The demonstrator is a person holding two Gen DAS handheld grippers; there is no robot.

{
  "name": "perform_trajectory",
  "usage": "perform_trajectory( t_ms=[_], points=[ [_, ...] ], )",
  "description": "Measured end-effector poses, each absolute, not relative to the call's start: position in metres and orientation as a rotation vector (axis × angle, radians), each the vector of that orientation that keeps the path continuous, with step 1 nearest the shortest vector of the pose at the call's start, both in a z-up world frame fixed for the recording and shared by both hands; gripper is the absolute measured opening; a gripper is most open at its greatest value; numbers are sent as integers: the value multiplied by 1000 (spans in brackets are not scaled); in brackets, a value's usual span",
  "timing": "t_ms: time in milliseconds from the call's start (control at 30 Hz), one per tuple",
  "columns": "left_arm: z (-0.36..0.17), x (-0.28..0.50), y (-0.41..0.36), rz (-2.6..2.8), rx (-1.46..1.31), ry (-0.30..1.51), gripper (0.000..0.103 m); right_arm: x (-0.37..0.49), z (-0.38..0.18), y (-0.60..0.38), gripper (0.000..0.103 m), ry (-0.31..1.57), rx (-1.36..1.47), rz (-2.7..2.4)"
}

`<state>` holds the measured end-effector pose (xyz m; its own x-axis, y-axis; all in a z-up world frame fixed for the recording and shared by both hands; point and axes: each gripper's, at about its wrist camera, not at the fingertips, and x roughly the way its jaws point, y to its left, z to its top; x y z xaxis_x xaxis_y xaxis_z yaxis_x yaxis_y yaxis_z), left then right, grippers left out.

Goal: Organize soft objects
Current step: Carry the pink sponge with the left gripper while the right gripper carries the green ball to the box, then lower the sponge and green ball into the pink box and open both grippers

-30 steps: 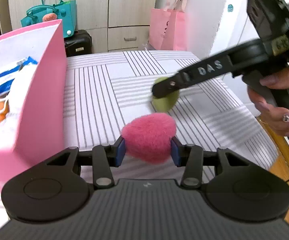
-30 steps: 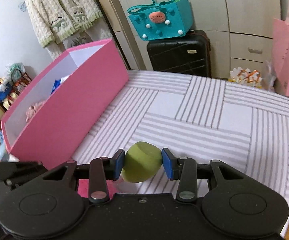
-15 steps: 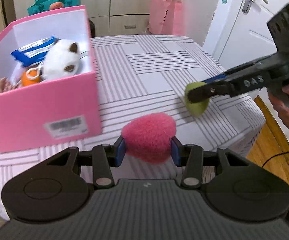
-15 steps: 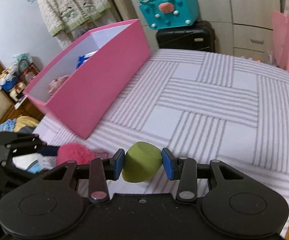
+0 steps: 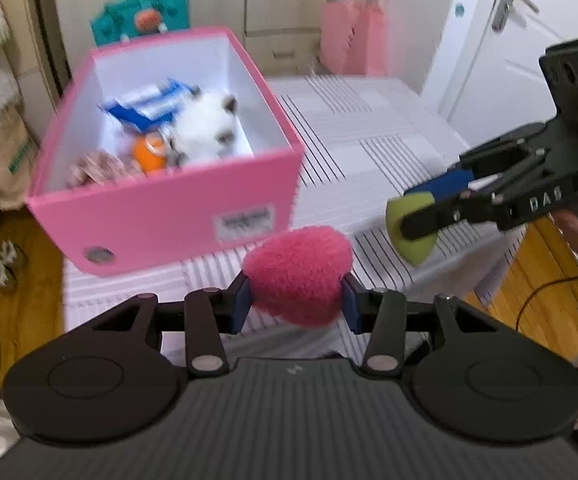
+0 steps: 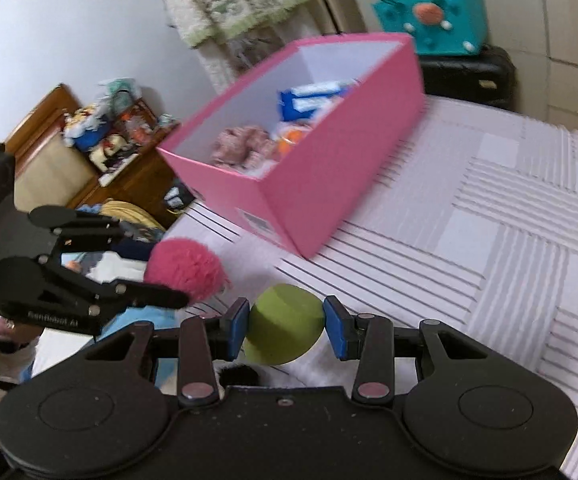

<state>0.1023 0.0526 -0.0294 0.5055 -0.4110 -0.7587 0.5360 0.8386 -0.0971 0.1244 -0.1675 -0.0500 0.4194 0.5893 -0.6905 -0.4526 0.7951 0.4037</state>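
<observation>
two tongs are each loaded: the left tongs [image 5: 295,300] pinch a fuzzy pink pompom [image 5: 299,274] and the right tongs [image 6: 285,328] clamp a green makeup sponge [image 6: 285,330], both held above the striped surface [image 6: 489,220] near the open pink box [image 5: 169,212], which holds a white plush toy [image 5: 209,128].

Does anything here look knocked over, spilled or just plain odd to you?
Nothing stands out. The pink box sits upright on the striped bed with its contents inside. The left gripper holds a pink fluffy ball and the right gripper a green sponge, both intact. The pictures are somewhat blurred.
</observation>
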Motion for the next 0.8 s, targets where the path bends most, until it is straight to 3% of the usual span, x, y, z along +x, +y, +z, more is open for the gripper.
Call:
perform_trajectory(
  t_ms=[500, 800],
  points=[
    [14, 182, 88, -511, -8, 655, 45, 188, 10, -126, 47, 651, 1, 590],
    [-3, 275, 82, -397, -62, 682, 46, 286, -6, -104, 47, 688, 37, 554]
  ],
)
